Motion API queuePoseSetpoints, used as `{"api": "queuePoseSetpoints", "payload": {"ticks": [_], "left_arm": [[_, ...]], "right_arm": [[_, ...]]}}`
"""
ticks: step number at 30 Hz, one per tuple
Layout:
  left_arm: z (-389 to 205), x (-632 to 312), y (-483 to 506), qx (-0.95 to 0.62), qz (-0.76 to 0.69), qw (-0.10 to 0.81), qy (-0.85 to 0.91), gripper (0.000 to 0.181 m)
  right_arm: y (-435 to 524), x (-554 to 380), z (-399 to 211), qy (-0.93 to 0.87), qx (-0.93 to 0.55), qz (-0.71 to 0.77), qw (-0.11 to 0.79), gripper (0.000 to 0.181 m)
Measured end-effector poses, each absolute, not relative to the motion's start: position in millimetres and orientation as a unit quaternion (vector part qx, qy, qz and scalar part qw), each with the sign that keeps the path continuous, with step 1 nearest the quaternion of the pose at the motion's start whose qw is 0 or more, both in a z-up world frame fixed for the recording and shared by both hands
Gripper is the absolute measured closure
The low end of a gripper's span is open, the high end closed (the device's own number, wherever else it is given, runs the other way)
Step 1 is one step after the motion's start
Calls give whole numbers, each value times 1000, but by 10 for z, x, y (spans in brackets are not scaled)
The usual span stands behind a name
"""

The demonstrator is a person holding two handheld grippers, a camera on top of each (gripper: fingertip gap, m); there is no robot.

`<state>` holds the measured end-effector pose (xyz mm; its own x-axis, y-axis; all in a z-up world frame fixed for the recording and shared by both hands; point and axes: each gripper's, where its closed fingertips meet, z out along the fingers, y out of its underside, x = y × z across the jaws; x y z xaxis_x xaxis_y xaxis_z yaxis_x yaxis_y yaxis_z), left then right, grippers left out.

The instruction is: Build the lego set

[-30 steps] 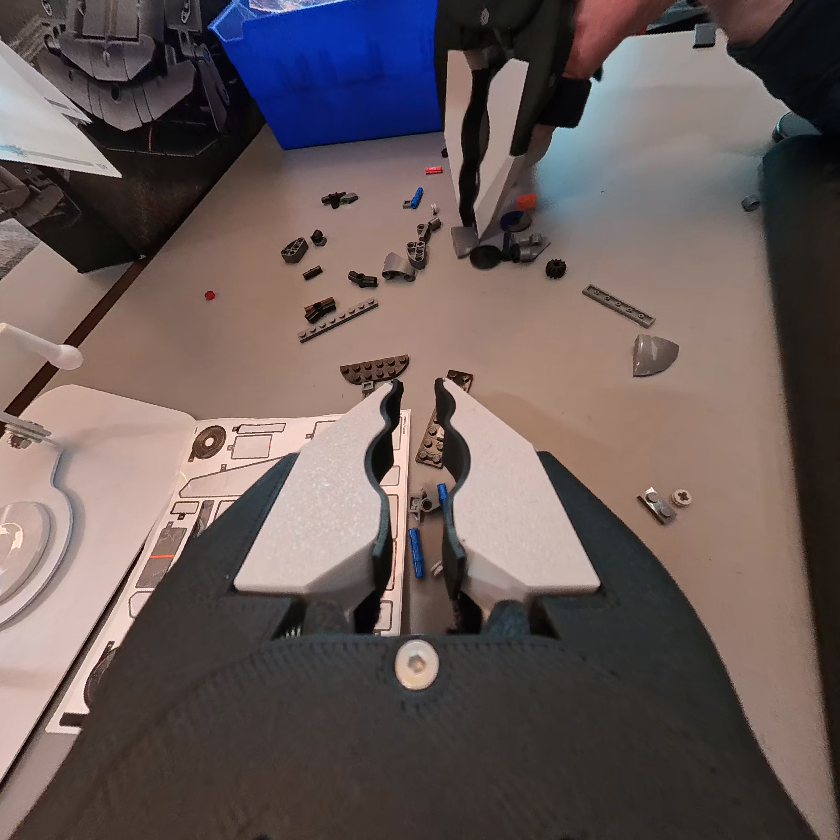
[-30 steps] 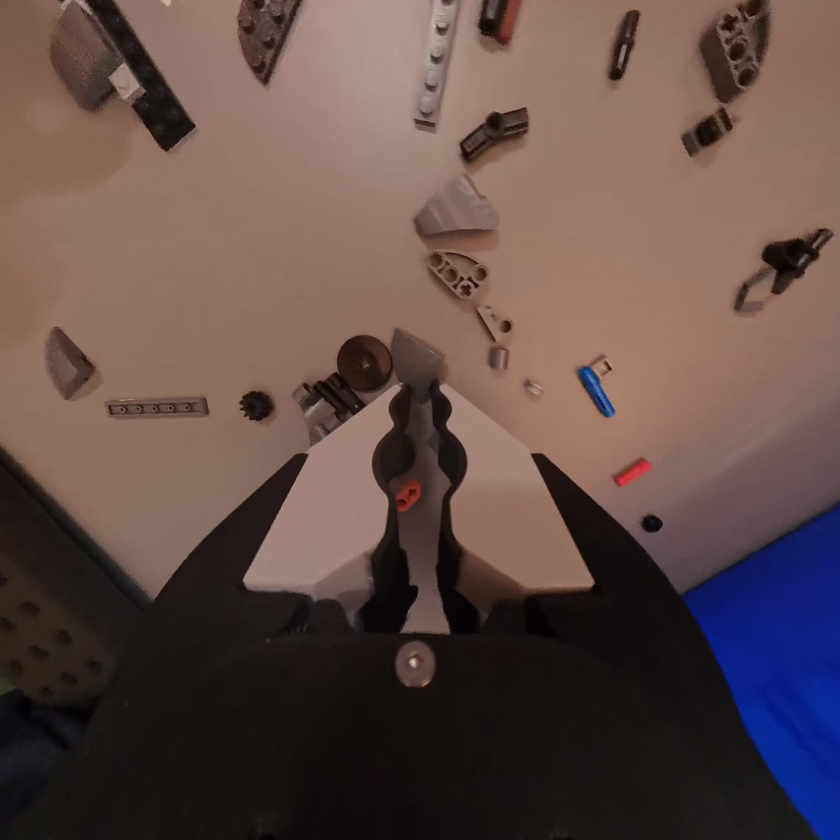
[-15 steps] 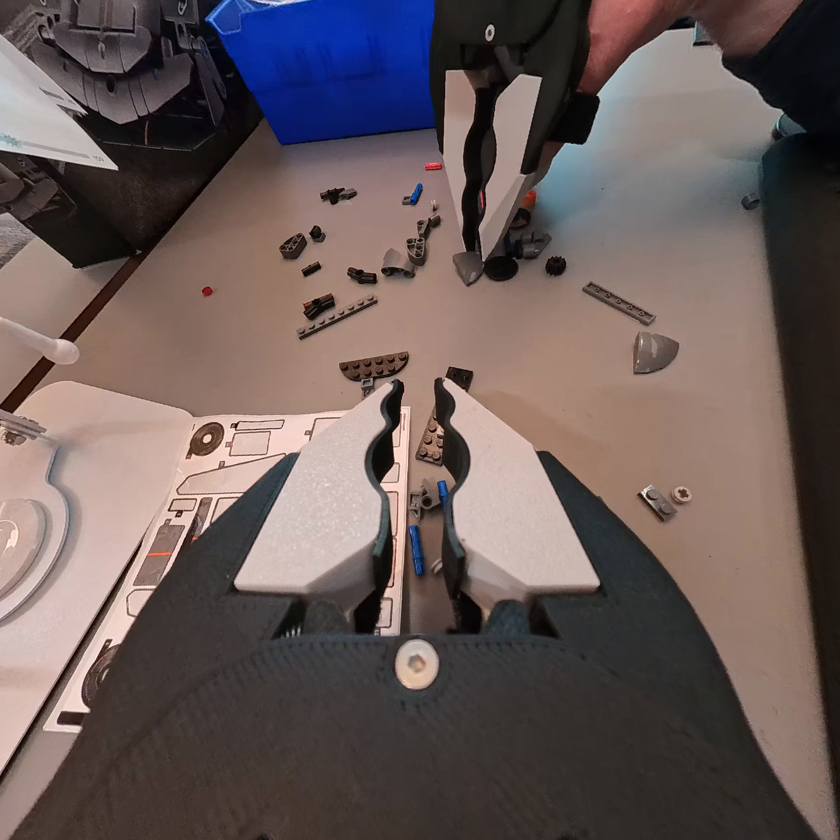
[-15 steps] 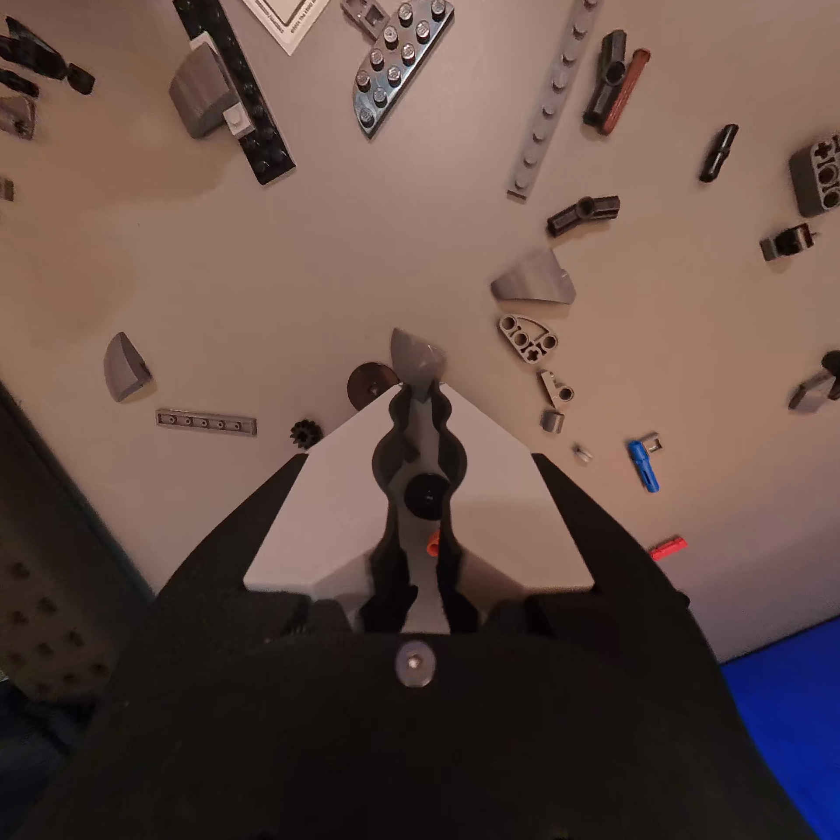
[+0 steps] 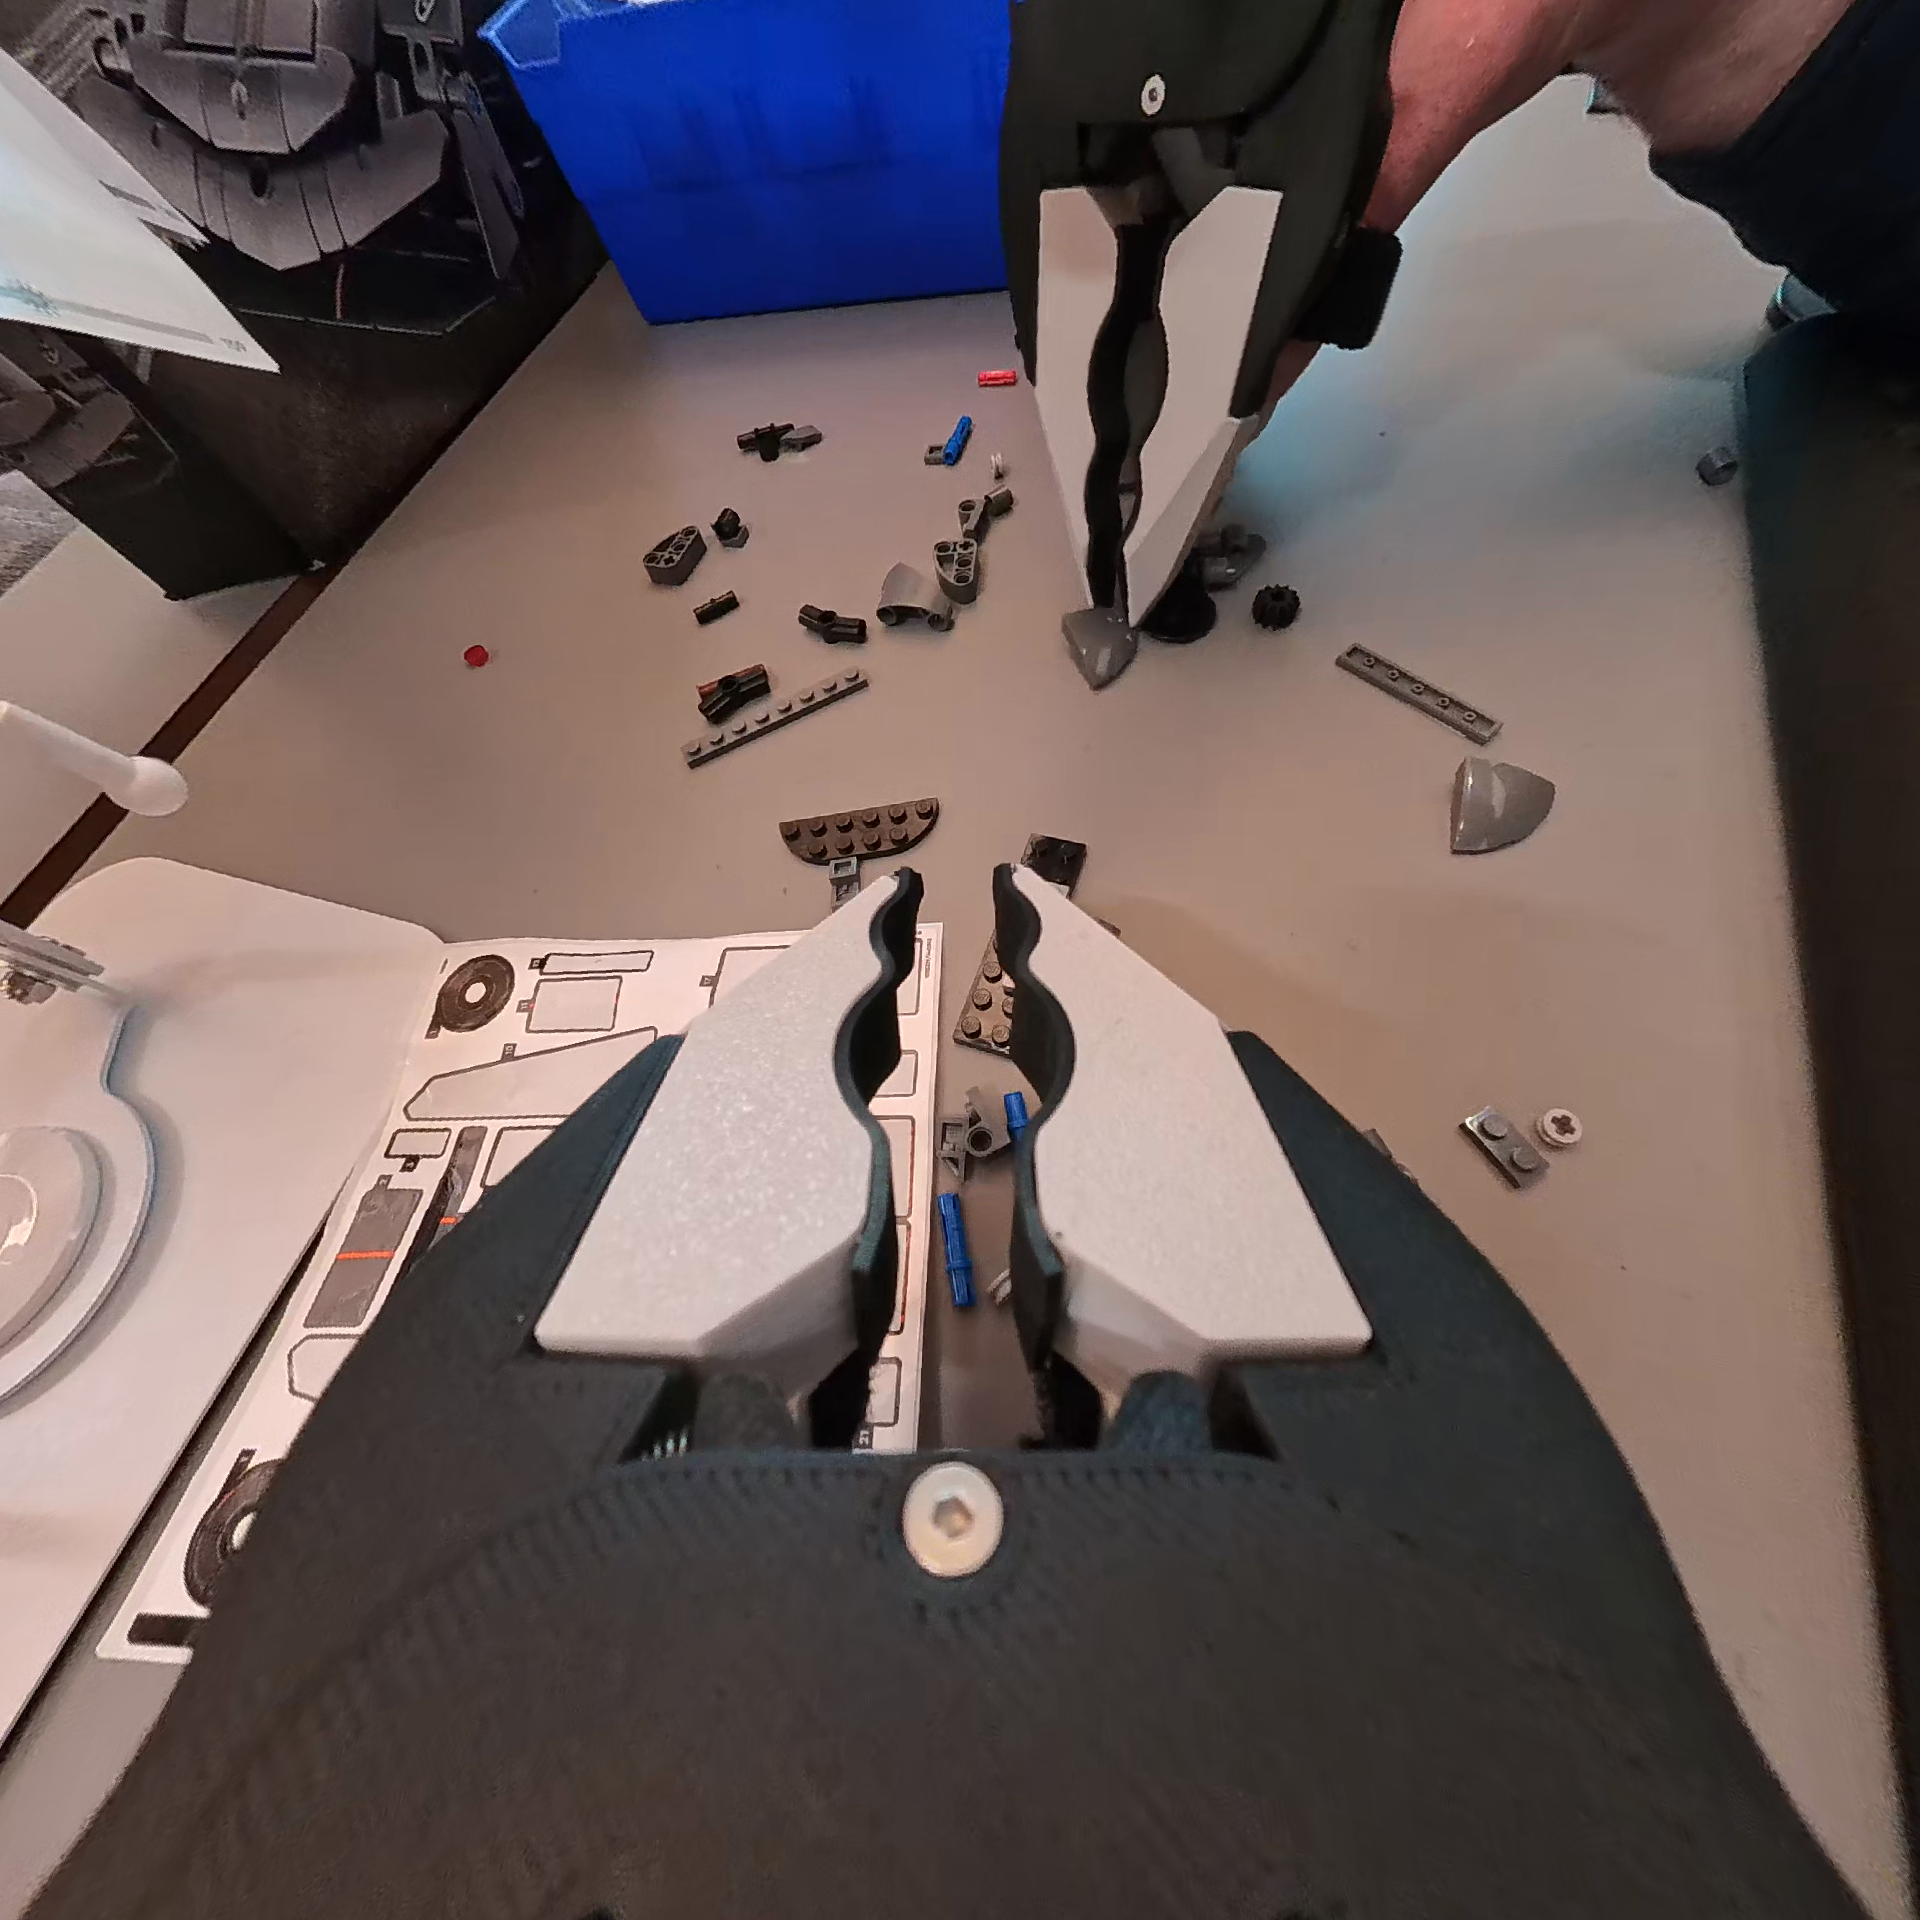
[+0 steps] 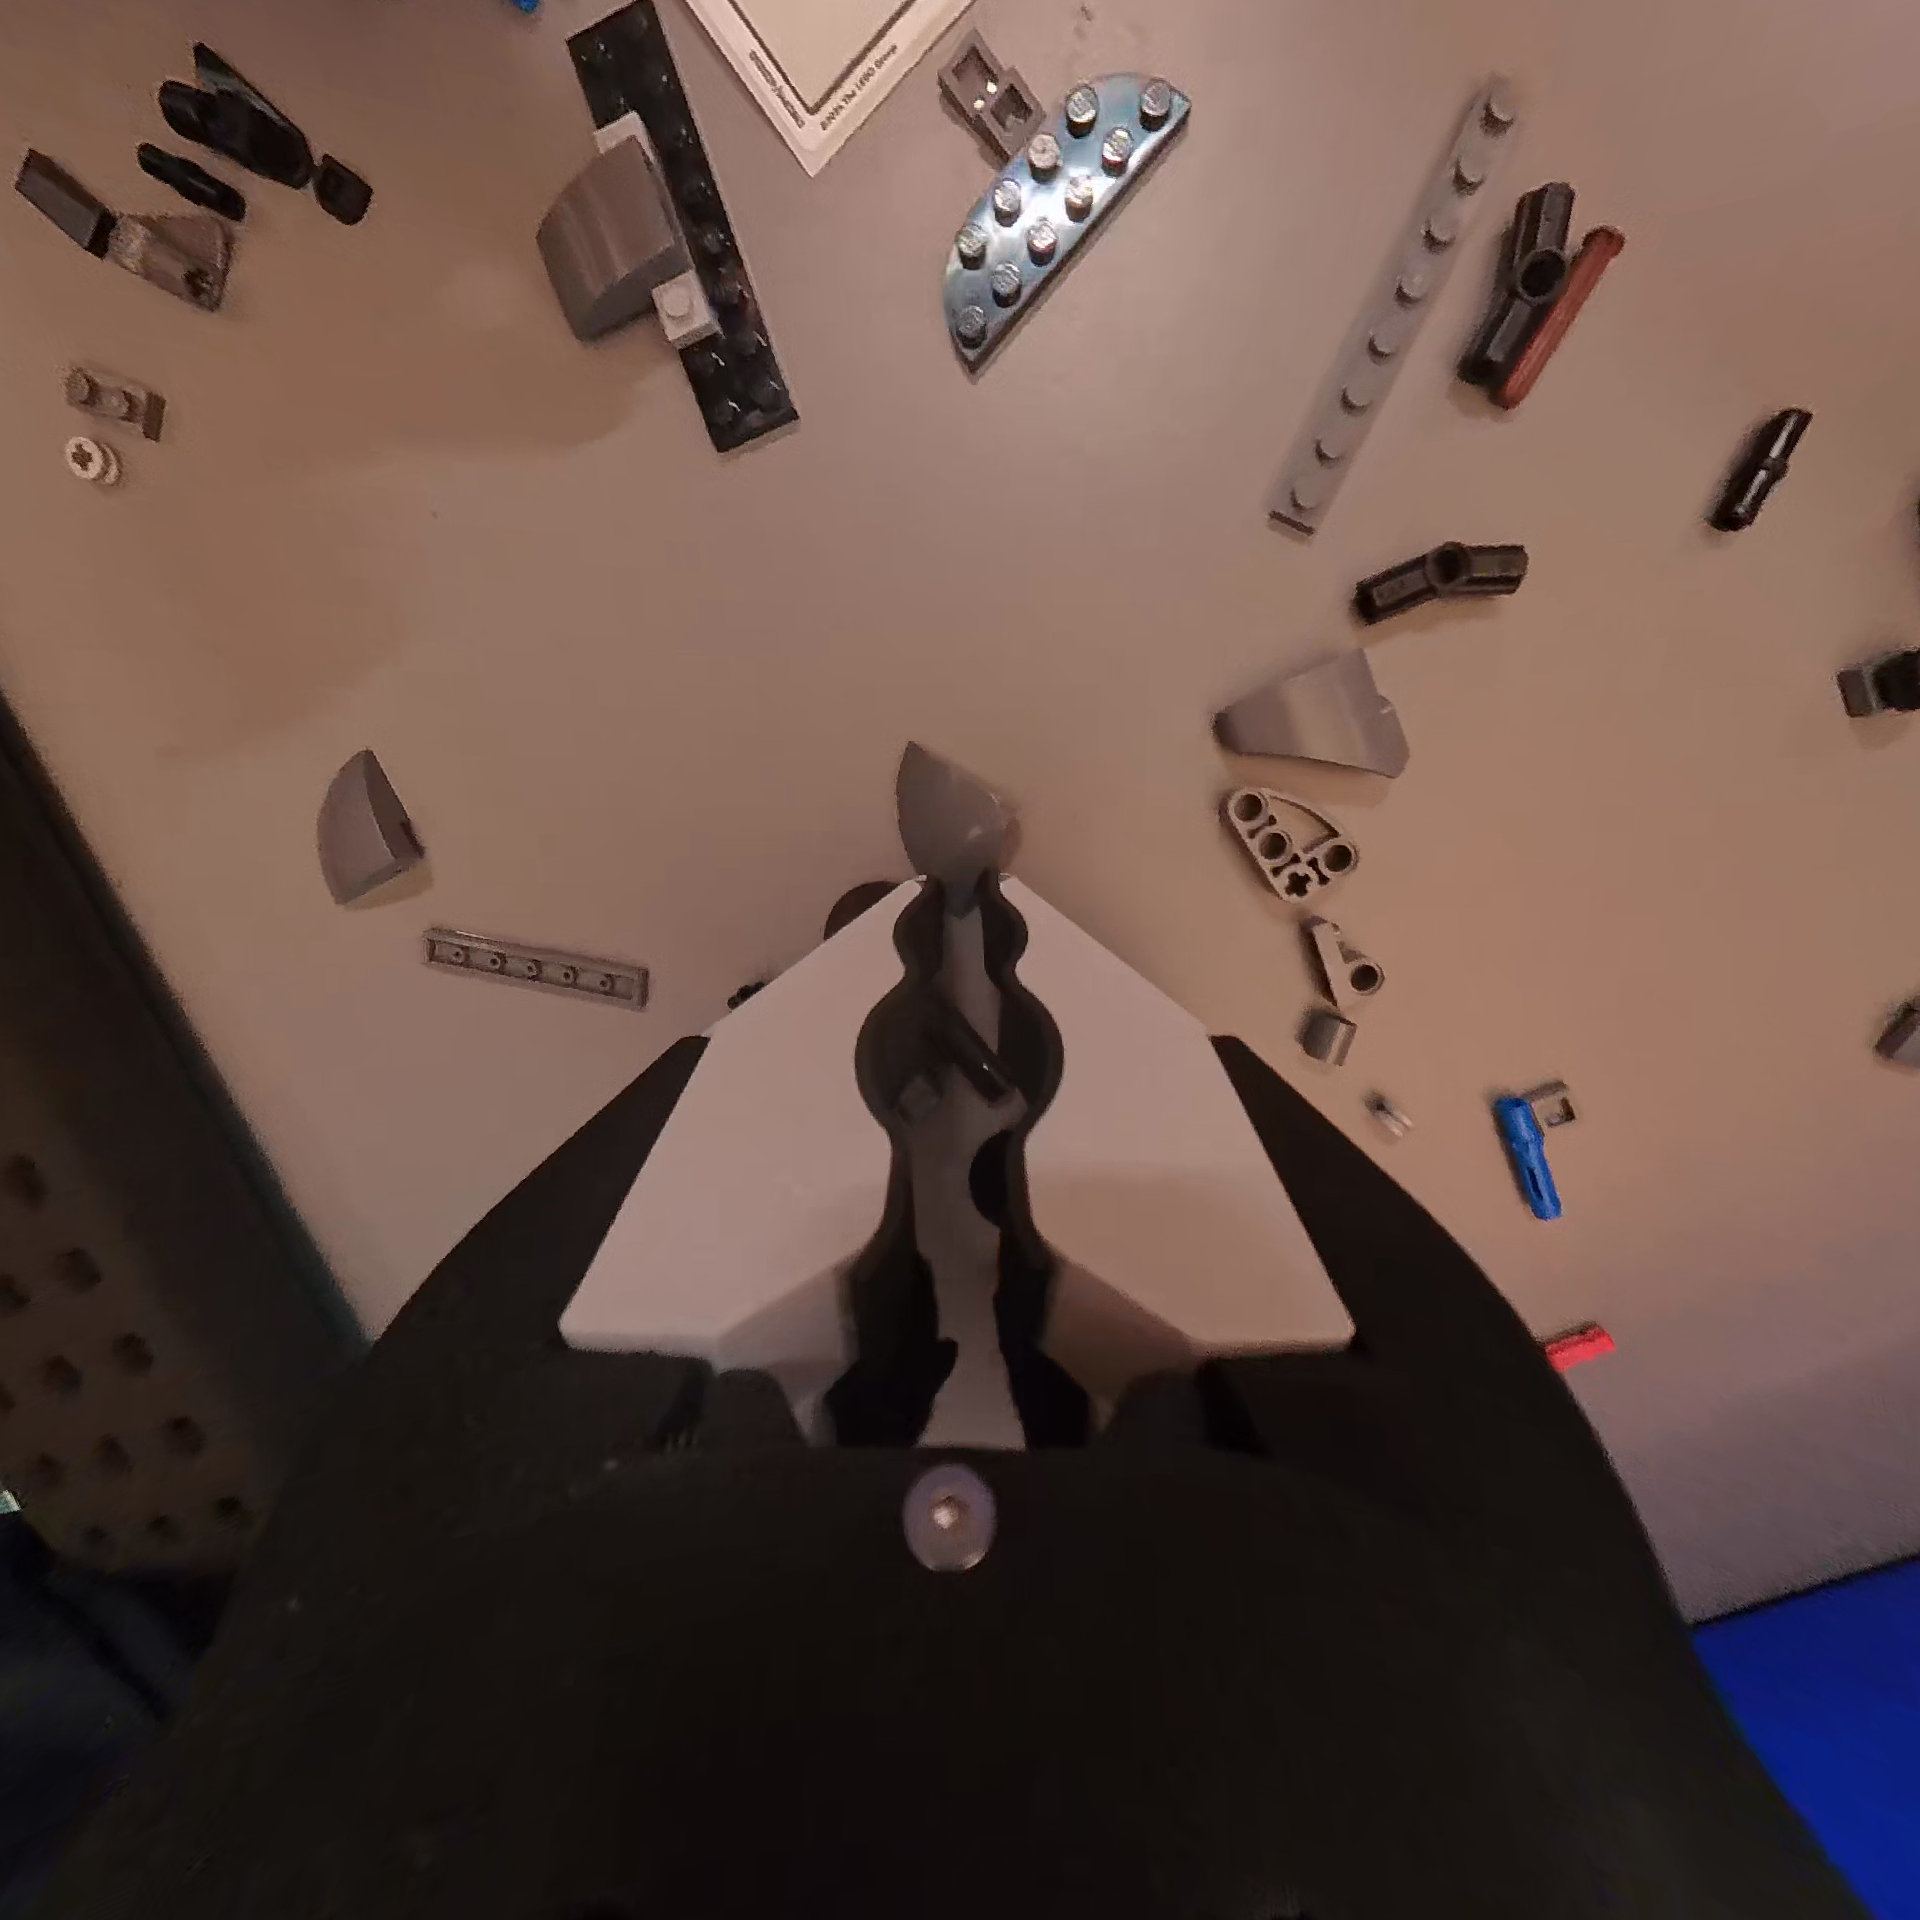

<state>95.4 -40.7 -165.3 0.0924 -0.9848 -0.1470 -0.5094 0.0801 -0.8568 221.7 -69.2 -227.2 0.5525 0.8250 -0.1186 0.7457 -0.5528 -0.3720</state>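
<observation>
My right gripper (image 6: 958, 883) is shut on a grey curved wedge piece (image 6: 951, 810) and holds it above the table; it also shows in the left wrist view (image 5: 1112, 613), the wedge (image 5: 1099, 639) hanging from its tips. My left gripper (image 5: 958, 883) is open and empty, low over the edge of a sticker sheet (image 5: 582, 1039) and a black plate (image 5: 997, 997). That black plate carries a grey slope in the right wrist view (image 6: 686, 229). A matching grey wedge (image 5: 1501, 802) lies to the right.
Loose pieces are scattered over the grey table: a half-round plate (image 6: 1060, 218), a long grey plate (image 5: 774, 717), a grey tile (image 5: 1418, 707), blue pins (image 5: 954, 1247). A blue bin (image 5: 790, 156) and a dark box (image 5: 260, 239) stand at the back. A white booklet (image 5: 156, 1091) lies left. One gripper's finger ends stand about 15 centimeters off the other's.
My right gripper has lifted the grey wedge off the table and carried it toward my left gripper. The left gripper has stayed still and open.
</observation>
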Motion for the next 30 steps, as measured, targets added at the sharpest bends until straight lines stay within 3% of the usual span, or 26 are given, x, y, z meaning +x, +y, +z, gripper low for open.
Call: {"api": "queuePoseSetpoints", "payload": {"ticks": [9, 22, 30], "left_arm": [[-1620, 899, -349, -621, -293, 415, 596, 169], [-1700, 920, -391, -626, -297, 392, 605, 167], [-1826, 1000, -566, -612, -304, 357, 637, 162]], "right_arm": [[-726, 2073, -2240, -467, -855, 170, 148, 172], [-217, 2032, -1769, -406, -841, 168, 317, 162], [-48, 1594, -2120, -430, -845, 150, 280, 157]]}}
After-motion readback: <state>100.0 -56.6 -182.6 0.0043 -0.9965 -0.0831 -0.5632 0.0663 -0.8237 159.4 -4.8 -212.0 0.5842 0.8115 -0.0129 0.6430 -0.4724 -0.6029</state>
